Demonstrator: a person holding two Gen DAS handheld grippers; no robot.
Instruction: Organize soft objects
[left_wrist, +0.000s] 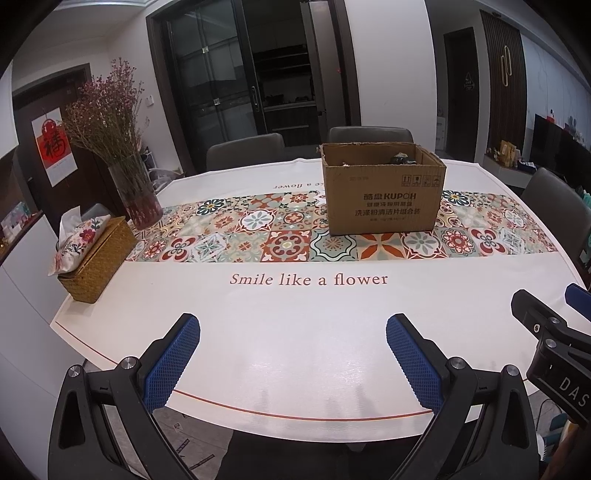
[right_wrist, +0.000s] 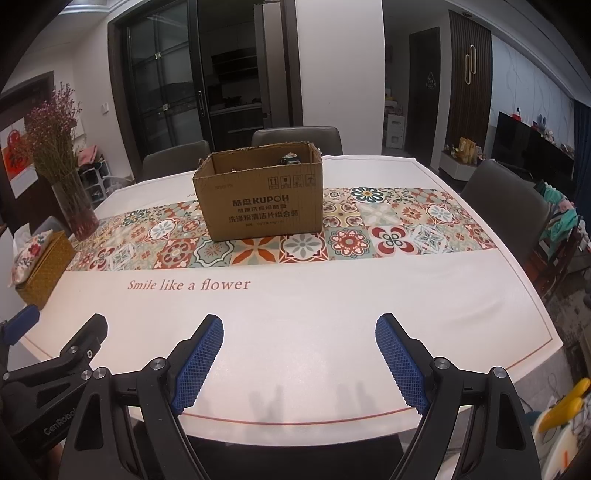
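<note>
An open cardboard box (left_wrist: 384, 195) marked KUPOH stands on the tiled runner in the middle of the table; it also shows in the right wrist view (right_wrist: 260, 201). A dark soft object (left_wrist: 402, 158) pokes up inside it near the far right corner, also seen from the right wrist (right_wrist: 290, 159); the rest of the inside is hidden. My left gripper (left_wrist: 293, 325) is open and empty over the table's near edge. My right gripper (right_wrist: 299, 325) is open and empty beside it, and shows at the right edge of the left wrist view (left_wrist: 546, 306).
A white table (left_wrist: 295, 332) with a patterned runner (left_wrist: 258, 236). At the left stand a glass vase of dried flowers (left_wrist: 133, 192) and a woven tissue box (left_wrist: 96, 254). Grey chairs (left_wrist: 369, 133) ring the table. Clothes hang over a chair at the right (right_wrist: 557, 218).
</note>
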